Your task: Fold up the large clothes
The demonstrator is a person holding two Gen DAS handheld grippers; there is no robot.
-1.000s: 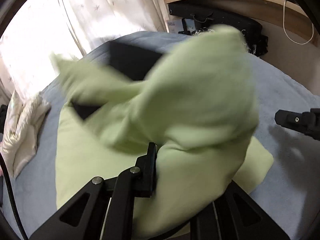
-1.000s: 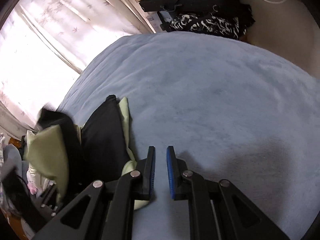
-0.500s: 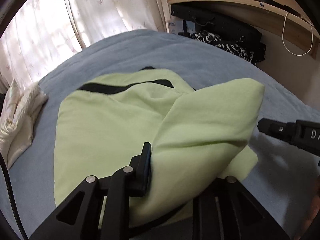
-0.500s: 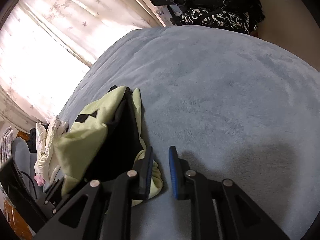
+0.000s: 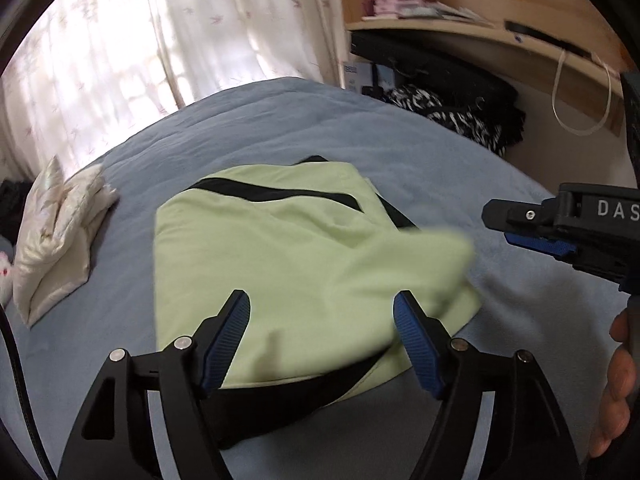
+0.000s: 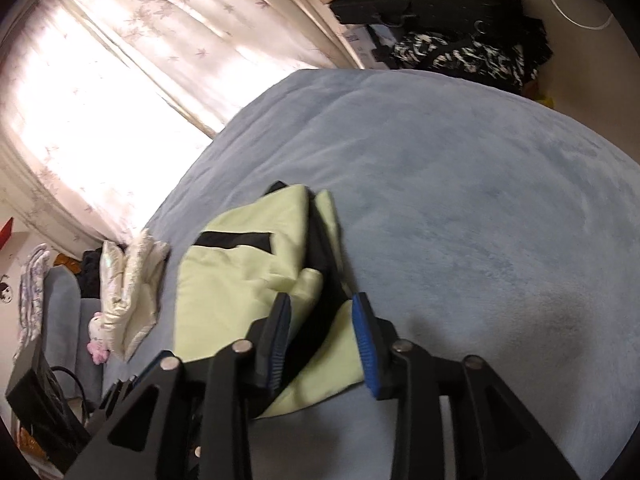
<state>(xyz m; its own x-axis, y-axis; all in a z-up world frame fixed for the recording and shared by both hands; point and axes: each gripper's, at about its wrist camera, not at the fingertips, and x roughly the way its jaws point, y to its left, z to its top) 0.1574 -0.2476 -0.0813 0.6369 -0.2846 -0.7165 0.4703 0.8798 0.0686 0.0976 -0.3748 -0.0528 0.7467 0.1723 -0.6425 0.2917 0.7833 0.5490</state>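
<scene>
Green garment (image 5: 280, 264) on the bed (image 5: 400, 144): soft, light, floppy; grip hems. Left gripper (image 5: 322, 336) and right gripper (image 6: 322, 336) fingers opening, holding nothing.

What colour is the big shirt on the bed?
The shirt is light green with black stripes, seen best from the left wrist camera.

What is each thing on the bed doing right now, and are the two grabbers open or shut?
Green garment: folded over on the bed, near corner blurred, no pads pressing it.
Left gripper: jaws opening, above the garment.
Right gripper: jaws opening, holding nothing.
White bundle: lying crumpled beside the garment, apart from it.
Blue blanket: spread over the bed.
Curtains: drawn, light coming through.
</scene>
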